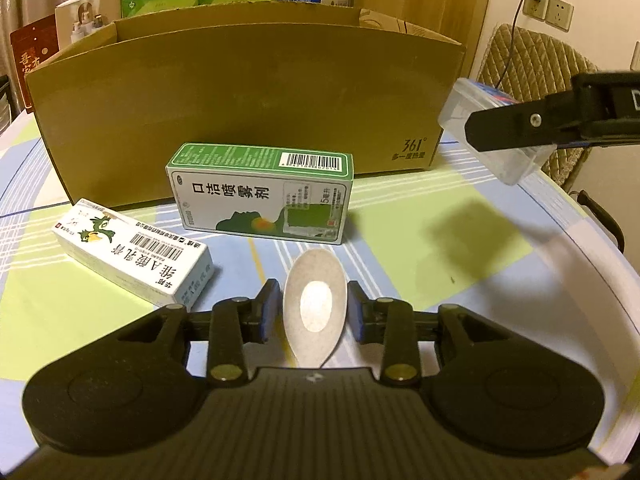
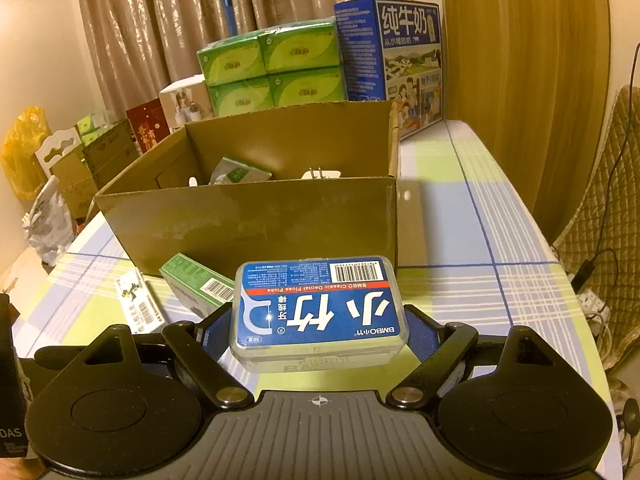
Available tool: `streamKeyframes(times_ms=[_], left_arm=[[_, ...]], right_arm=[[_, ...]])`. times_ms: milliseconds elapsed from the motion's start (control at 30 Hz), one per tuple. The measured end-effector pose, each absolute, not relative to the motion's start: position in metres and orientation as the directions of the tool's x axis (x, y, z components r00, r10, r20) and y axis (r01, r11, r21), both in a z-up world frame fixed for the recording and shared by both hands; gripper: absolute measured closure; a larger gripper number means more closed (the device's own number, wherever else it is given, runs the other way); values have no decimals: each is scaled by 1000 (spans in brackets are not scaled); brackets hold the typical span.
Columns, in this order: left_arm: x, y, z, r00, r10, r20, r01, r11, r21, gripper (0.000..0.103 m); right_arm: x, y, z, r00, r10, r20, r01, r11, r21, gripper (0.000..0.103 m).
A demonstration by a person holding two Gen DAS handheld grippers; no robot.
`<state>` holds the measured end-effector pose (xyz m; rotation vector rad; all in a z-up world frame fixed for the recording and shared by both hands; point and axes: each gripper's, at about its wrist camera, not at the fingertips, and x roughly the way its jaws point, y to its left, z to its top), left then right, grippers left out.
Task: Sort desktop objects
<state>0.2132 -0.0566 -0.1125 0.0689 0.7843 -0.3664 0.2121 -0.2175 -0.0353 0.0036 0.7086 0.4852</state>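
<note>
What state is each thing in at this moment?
Left gripper: open, its fingers either side of the spoon.
Spoon: lying on the table, bowl up.
Right gripper: shut on the floss box.
Floss box: lid closed, held off the table.
Cardboard box: open on top, items inside.
Green carton: closed, on its side.
White carton: closed, lying flat.

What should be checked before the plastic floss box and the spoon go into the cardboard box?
1. Right gripper shut on the floss pick box: ok.
2. Floss pick box clear of the table: ok, it hangs in the air in the left wrist view.
3. Left gripper holding the spoon: cannot tell; its fingers flank the bowl with slight gaps.
4. Cardboard box open on top: ok.
5. Room inside the box: ok, few items show.
6. Two medicine cartons sorted: not ok, both lie on the table.
</note>
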Motion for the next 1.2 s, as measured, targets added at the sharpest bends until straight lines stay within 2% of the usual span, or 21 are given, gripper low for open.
streamKeyframes(times_ms=[200,233,267,533,1200], left_arm=[[211,-59,-114,655,-292,-697,357,932,-55,70],[211,-60,-114,655,-290,-698,360,932,-49,70],[210,-61,-114,655,-285,-700,362,931,-40,75],[207,-62,-105,680,-265,-684,358,934,-7,75],[223,-34,4,803,-234,-548,274,962,-9,75]], right_arm=[[212,-217,-35,652,432,-623,-423,889,174,19],[212,-217,-35,653,432,-623,-423,889,173,19],[212,-216,-35,652,432,-623,-424,889,173,19],[211,-214,-32,670,431,-605,-422,891,168,19],[209,-205,12,772,435,-463,-445,891,95,19]])
